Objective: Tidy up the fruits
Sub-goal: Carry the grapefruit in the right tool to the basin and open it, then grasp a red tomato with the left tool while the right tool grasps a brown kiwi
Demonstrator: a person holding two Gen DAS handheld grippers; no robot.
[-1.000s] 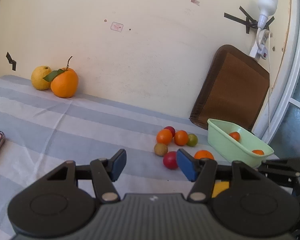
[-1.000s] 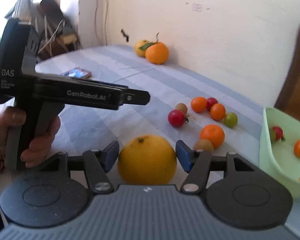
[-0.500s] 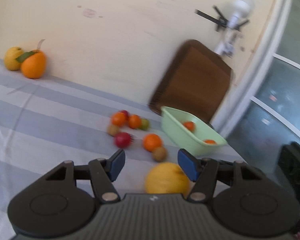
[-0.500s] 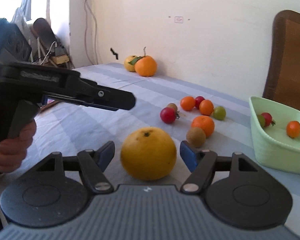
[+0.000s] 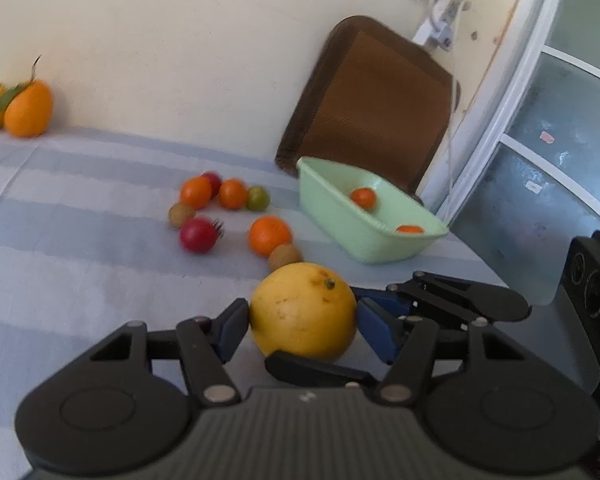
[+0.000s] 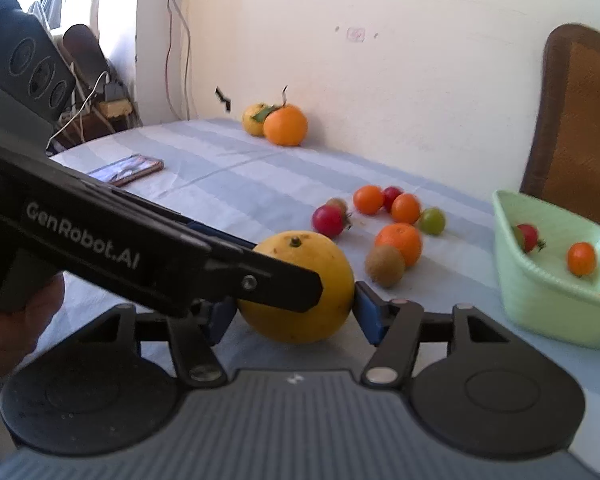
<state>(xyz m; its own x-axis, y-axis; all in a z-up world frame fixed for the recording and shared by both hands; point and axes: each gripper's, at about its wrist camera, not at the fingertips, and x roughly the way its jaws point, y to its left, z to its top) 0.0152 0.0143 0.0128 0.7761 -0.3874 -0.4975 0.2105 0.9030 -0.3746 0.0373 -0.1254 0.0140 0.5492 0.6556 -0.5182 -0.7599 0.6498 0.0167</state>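
yellow grapefruit (image 5: 303, 311) sits on the striped worktop (image 5: 80, 248) between the blue pads of both tools at once — the left gripper (image 5: 300, 326) brackets it with its left pad touching the rind, and the right gripper (image 6: 294, 312) brackets it likewise, its right pad against the skin. both sets of jaws stand about as wide as the fruit; whether either actually clamps it cannot be told. in the right wrist view the left tool's black arm crosses in front of the grapefruit, with a hand (image 6: 20, 320) on its grip. just beyond lie a kiwi (image 6: 385, 266) touching an orange (image 6: 400, 240), then a red tomato (image 6: 328, 221) and a cluster of small orange, red and green fruits. green basin (image 6: 540, 296) stands to the right, well apart from the grapefruit, holding a red tomato and small orange fruits. far back by the wall — a leafy orange (image 6: 286, 125) beside a lemon (image 6: 253, 117); a phone (image 6: 126, 169) lies at the worktop's left.
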